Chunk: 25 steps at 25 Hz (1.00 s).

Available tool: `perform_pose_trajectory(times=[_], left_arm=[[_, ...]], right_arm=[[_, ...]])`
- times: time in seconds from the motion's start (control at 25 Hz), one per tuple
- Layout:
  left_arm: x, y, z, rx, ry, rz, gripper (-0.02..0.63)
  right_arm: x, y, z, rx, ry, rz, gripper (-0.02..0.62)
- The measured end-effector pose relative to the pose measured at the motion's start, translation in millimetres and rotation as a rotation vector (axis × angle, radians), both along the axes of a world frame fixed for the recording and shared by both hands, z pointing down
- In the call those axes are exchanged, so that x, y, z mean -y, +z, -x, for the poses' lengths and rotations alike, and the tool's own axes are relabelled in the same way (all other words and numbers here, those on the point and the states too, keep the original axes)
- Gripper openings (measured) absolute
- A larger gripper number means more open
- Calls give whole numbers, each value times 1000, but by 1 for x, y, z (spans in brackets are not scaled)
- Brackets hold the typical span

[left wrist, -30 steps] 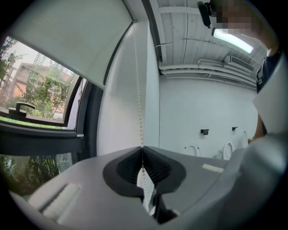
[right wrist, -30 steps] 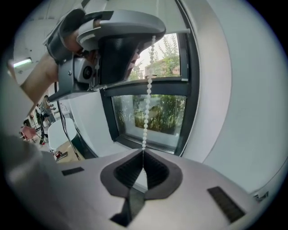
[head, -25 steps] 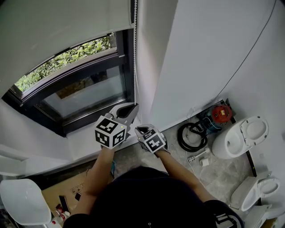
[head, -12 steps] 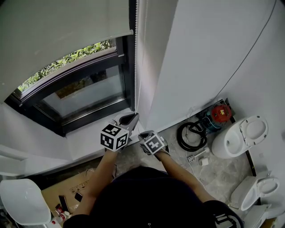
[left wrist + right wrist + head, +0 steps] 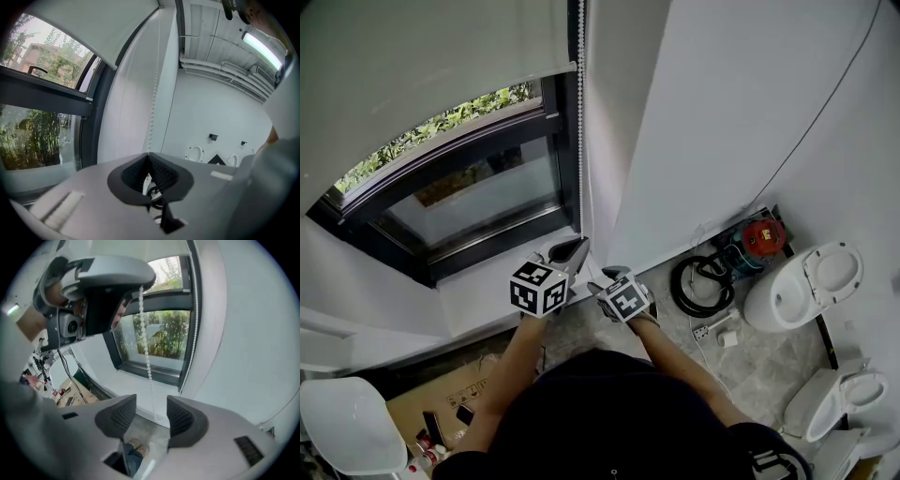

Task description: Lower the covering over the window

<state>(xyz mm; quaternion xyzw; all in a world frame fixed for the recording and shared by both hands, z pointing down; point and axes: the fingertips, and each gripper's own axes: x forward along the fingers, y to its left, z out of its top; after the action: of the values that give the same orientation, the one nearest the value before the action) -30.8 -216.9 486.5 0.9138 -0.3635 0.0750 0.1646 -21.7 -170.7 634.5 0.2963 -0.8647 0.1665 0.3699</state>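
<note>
A white roller blind (image 5: 422, 66) covers the upper part of the dark-framed window (image 5: 478, 187); greenery shows below its edge. A white bead chain (image 5: 579, 141) hangs along the window's right side. My left gripper (image 5: 577, 246) is shut on that chain, which runs up from its tips (image 5: 149, 159) in the left gripper view. Just right of it and lower, my right gripper (image 5: 602, 277) has just been opening. In the right gripper view the chain (image 5: 144, 333) drops from the left gripper (image 5: 108, 277) into the gap of the right gripper (image 5: 151, 416), untouched by the pads.
A white wall (image 5: 722, 112) rises right of the window. On the floor lie a coiled hose (image 5: 701, 286), a red device (image 5: 766, 236) and two toilets (image 5: 802, 286). A white chair (image 5: 352, 427) and a cardboard box (image 5: 441, 403) stand at the lower left.
Both grippers have sunk along the chain toward the sill. The right gripper's jaws have spread apart, letting the chain go. The left gripper stays shut on it.
</note>
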Motion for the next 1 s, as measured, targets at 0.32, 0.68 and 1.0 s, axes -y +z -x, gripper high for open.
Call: perform_pose_trajectory(times=[0.32,0.68,1.0], left_arm=[[5,1,11,1,-35,-6,14],[4,2,15,-16,-46,-6,14],[-5,1,7,-21,-29,-12,14]], right_arm=[[40,-121,-6,190,131,-268,170],[44,-254,11,431,118,-451,170],[55,-289,29,470,66,-504,120]])
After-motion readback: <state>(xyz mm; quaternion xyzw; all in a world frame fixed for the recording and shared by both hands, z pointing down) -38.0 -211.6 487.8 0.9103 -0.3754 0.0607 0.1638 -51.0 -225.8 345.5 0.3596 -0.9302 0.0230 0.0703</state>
